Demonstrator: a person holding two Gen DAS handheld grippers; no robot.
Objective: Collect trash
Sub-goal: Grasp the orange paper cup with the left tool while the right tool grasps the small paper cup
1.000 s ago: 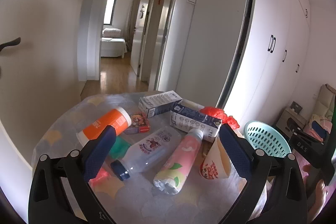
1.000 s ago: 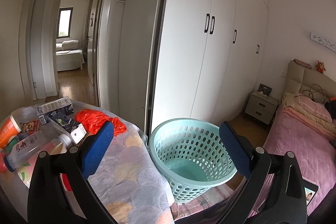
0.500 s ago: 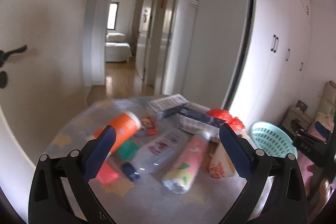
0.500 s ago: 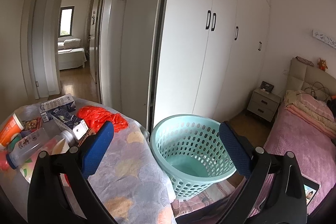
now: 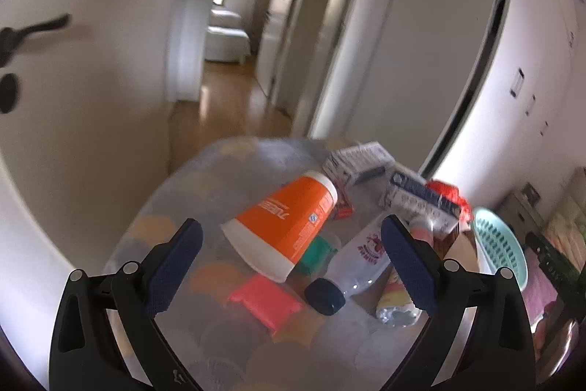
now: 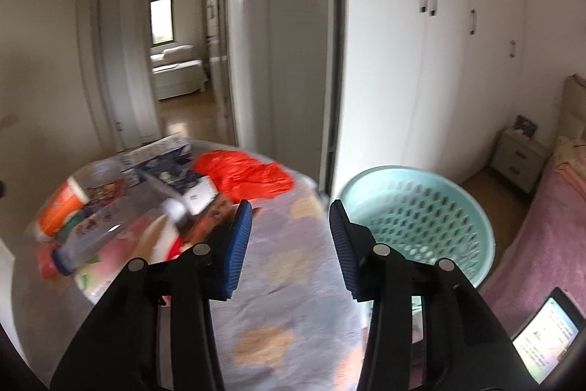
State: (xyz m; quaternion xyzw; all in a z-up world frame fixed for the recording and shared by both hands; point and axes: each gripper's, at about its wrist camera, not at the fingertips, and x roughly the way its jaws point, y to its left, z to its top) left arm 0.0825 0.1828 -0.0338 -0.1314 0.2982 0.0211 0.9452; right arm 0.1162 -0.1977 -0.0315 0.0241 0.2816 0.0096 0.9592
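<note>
Trash lies on a round table (image 5: 234, 347) with a patterned cloth. An orange and white tub (image 5: 282, 224) lies on its side between the fingers of my open, empty left gripper (image 5: 291, 259), just beyond the tips. Near it are a flat pink-red packet (image 5: 265, 301), a clear bottle with a dark blue cap (image 5: 351, 262), a green item (image 5: 315, 253) and cartons (image 5: 421, 198). My right gripper (image 6: 291, 239) is open, narrower than before, and empty above the table's right part, with a red plastic bag (image 6: 245, 176) beyond it. A teal basket (image 6: 421, 207) stands right of the table.
White wardrobe doors (image 6: 457, 43) rise behind the basket. An open doorway (image 5: 234, 35) leads to a hallway with a wood floor. A bed with a pink cover (image 6: 549, 244) is at the right, with a nightstand (image 6: 520, 156) behind it. A lit tablet screen (image 6: 545, 336) lies at the lower right.
My left gripper has swung left and closer to the orange tub. My right gripper has turned left toward the table and its fingers have narrowed. Both views are blurred by motion.
</note>
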